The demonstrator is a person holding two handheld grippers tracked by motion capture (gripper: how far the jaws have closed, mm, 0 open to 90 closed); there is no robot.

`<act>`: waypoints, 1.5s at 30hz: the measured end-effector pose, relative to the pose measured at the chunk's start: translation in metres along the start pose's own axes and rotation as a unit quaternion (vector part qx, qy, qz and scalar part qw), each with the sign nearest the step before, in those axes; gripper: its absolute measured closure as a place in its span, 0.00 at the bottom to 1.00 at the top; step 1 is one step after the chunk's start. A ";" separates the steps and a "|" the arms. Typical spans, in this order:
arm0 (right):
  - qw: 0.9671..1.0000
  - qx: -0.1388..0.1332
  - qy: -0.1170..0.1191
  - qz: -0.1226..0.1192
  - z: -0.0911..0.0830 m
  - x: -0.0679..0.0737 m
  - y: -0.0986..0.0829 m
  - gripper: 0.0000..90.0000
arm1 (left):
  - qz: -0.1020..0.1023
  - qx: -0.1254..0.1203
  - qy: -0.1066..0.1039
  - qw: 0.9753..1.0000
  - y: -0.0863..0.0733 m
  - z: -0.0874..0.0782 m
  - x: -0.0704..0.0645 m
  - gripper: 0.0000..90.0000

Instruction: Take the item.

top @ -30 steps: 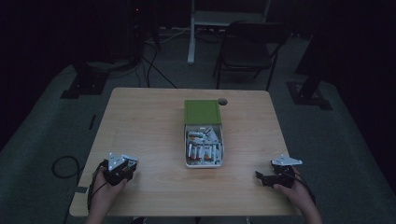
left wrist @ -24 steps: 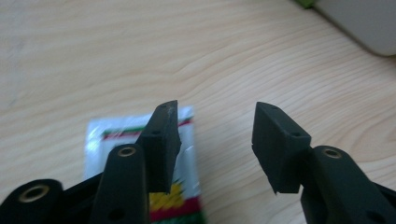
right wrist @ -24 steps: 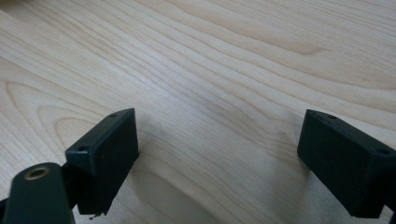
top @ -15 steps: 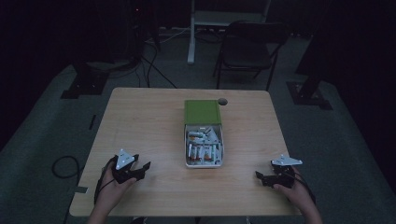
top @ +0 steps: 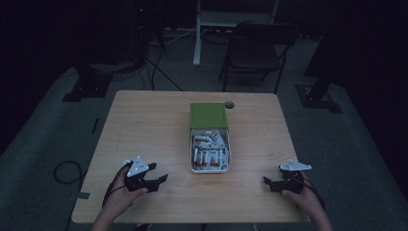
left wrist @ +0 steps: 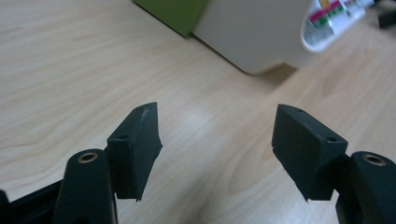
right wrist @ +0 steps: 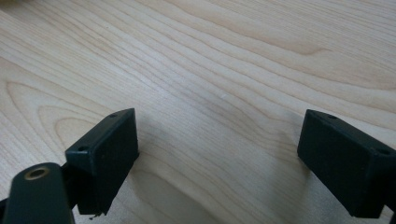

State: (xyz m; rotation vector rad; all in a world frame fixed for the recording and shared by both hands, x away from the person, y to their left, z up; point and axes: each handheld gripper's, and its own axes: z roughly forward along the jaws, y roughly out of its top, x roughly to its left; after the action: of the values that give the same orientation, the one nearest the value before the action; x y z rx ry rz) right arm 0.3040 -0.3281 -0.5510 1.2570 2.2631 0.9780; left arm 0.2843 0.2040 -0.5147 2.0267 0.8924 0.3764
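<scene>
So my left gripper (top: 162, 178) just swung toward the tray (top: 210, 168) mid-frame, jaws spread and empty; right gripper (top: 267, 182) likewise spread, parked lower right.

In the left gripper view, the white container (left wrist: 261, 32) is blurred and cut off at twelve o'clock, and its green lid (left wrist: 175, 14) likewise. From above, the items in the container (top: 210, 153) are too small to be identified. Both forearms are cropped at six o'clock.

Bare tabletop (top: 144, 130) around central box (top: 210, 144)
</scene>
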 end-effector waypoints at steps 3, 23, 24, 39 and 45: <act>1.000 0.000 0.000 0.000 0.000 0.000 0.000 0.13 | 0.008 0.005 -0.010 1.000 0.000 0.003 -0.003 0.33; 1.000 0.000 0.000 0.000 0.000 0.000 0.000 0.13 | 0.087 0.054 -0.051 0.993 -0.004 0.025 -0.024 0.20; 1.000 0.000 0.000 0.000 0.000 0.000 0.000 0.13 | 0.092 0.057 -0.050 0.993 -0.005 0.026 -0.025 0.19; 1.000 0.001 -0.001 0.001 0.002 0.000 0.002 0.12 | 0.129 0.088 -0.069 0.985 -0.010 0.041 -0.031 0.12; 1.000 0.001 -0.001 0.001 0.002 0.000 0.002 0.12 | 0.141 0.089 -0.080 0.983 -0.010 0.042 -0.034 0.12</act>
State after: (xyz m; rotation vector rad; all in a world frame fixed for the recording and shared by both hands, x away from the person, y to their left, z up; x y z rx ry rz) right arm 0.3064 -0.3263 -0.5510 1.2599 2.2625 0.9756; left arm 0.2799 0.1582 -0.5451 2.3213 0.5577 0.2895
